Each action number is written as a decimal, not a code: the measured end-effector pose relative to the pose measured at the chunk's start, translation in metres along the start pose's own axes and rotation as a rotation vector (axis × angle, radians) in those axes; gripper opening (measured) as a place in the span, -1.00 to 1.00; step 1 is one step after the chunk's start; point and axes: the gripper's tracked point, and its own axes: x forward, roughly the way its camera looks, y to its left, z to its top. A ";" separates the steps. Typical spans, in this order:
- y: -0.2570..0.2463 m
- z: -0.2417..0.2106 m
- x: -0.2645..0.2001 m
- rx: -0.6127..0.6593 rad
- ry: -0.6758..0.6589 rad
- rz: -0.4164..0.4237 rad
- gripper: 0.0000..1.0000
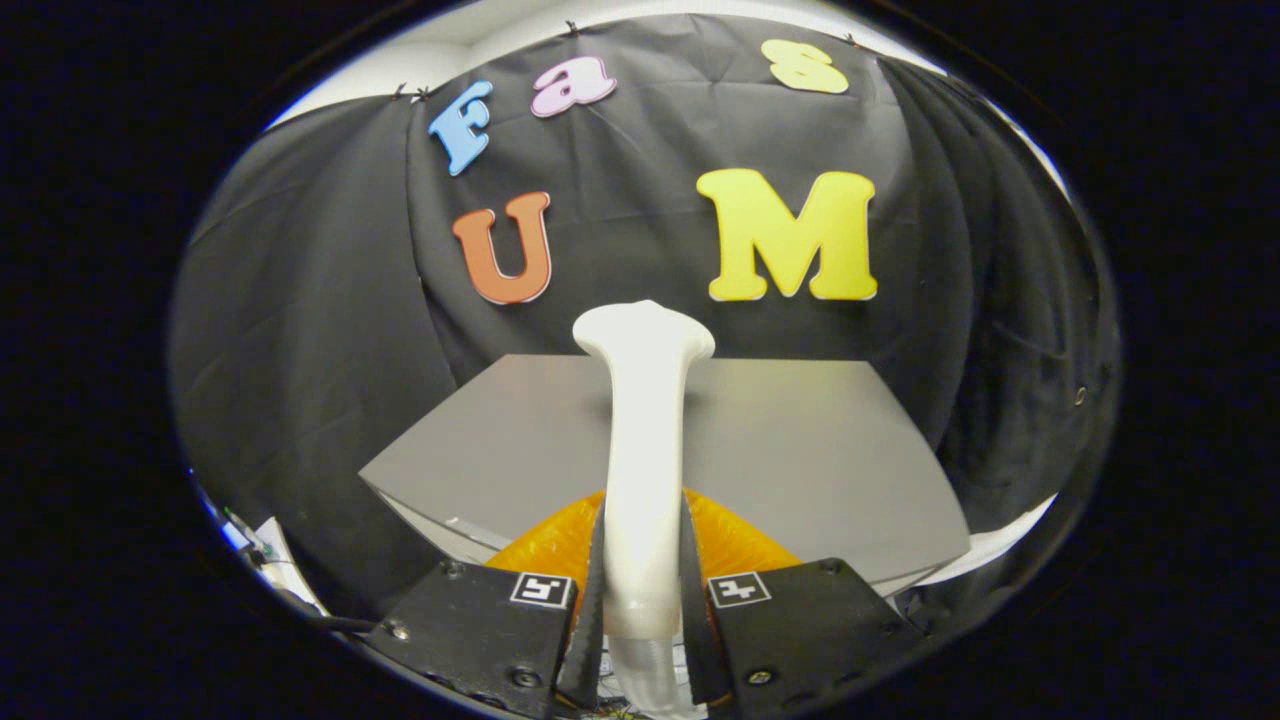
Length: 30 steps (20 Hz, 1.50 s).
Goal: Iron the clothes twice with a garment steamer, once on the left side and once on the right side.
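Note:
My gripper (642, 585) is shut on the white garment steamer (645, 440); both fingers press on its handle from either side. The steamer stands up between the fingers, and its flared head points away toward the booth's back wall. An orange garment (735, 545) lies on the grey table (800, 450) just ahead of the fingers, showing on both sides of the steamer's handle; most of it is hidden by the fingers and the steamer. The steamer head hangs above the table's far part, apart from the cloth.
The grey table reaches back to the black cloth wall. Its near left corner (365, 472) and right corner (965, 548) drop off to a white floor. Some cables and small gear (255, 545) lie low beside the table's left side.

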 end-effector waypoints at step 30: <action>-0.267 0.151 -0.214 0.038 -0.433 -0.398 -0.28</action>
